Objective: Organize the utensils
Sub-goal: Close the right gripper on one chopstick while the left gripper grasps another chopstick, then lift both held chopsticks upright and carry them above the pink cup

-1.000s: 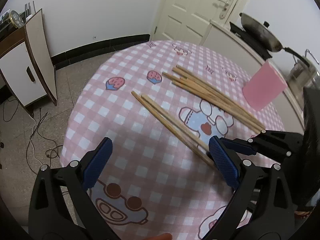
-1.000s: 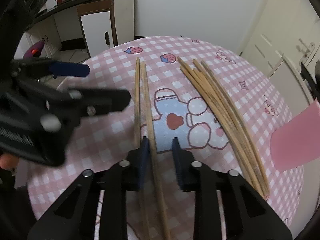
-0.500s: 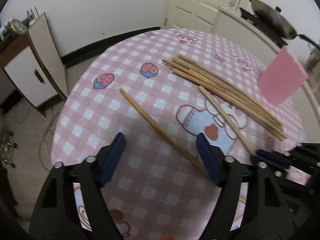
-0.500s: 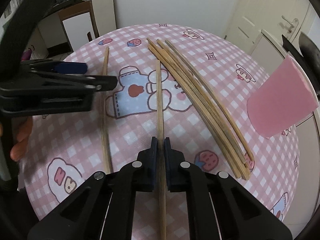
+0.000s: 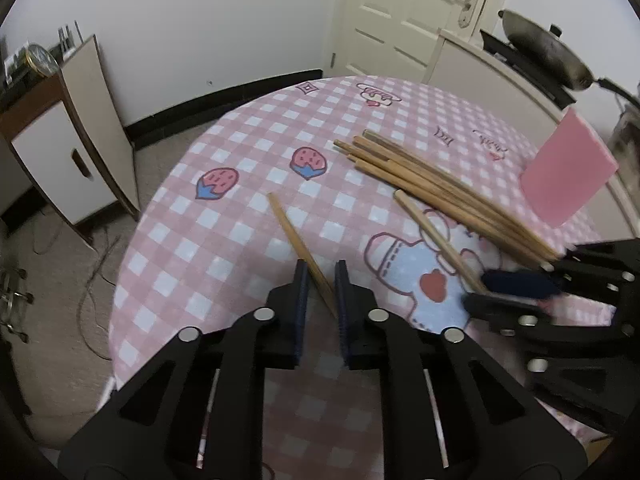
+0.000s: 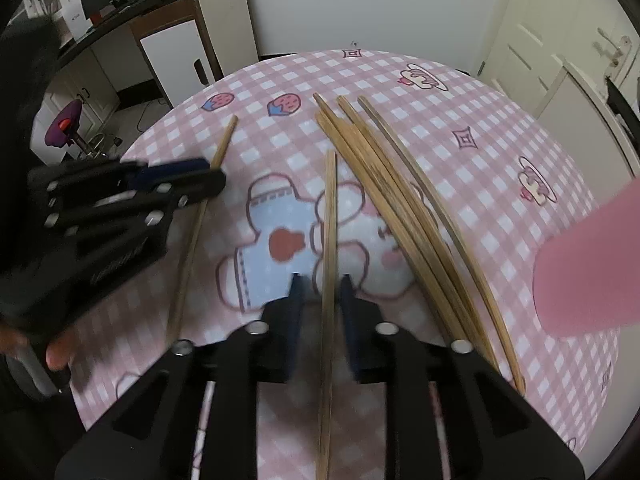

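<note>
Now the left gripper (image 5: pixel 321 280) has just closed its ribbed blue pads on a slim, pale wooden chopstick (image 5: pixel 301 246) lying on the glossy pink-checked tablecloth (image 5: pixel 224 248). Meanwhile the right gripper (image 6: pixel 322 294) has just been opening; a second chopstick (image 6: pixel 329 248) lies loose between its parted jaws (untouched by either pad), just beside the bundle of chopsticks (image 6: pixel 400 204).

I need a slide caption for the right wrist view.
Right claw open around one chopstick beside the chopstick pile on a checked tablecloth.
</note>
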Tool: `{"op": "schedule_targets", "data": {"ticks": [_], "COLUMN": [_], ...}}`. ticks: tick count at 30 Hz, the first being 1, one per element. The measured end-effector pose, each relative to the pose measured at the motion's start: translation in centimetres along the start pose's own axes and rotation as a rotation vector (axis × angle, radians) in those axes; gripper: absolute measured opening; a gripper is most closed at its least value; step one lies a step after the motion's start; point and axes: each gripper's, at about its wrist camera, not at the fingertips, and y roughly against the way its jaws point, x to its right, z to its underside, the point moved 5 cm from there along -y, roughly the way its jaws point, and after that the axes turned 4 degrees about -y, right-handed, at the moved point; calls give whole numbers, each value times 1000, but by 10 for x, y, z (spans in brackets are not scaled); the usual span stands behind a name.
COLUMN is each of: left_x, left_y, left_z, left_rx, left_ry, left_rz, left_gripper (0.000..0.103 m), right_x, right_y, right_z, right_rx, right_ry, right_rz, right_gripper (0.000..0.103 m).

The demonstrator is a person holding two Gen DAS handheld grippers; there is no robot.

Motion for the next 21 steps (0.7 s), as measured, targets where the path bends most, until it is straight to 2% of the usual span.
{"op": "schedule_targets", "data": {"ticks": [2,4,6,10,16,21], "left_x": [2,5,7,8,13,43], "left_y": [-1,0,-2,4,32,75], "left_z": [0,-1,-1,-2,-14,-43], "left_rx": [-5,7,6,15,96,244], "left_ry": [6,2,-2,15,30,2], "left_rz": [39,37,56,114,211,341], "left_gripper": [7,6,6,6,6,6], "right_x": [-1,-2,-5,-2,6,21], "right_y": [-4,-7,-11,-6,43,106], "right_z": [-7,-14,-20,-23,-20,-21], "right_rx": [-7,-10,-12,31,210,418], "right_ry": [8,20,41,21,-45,-113], "right_rz": [21,37,54,78,51,92], "right_gripper": [23,20,5,5,5,5]}}
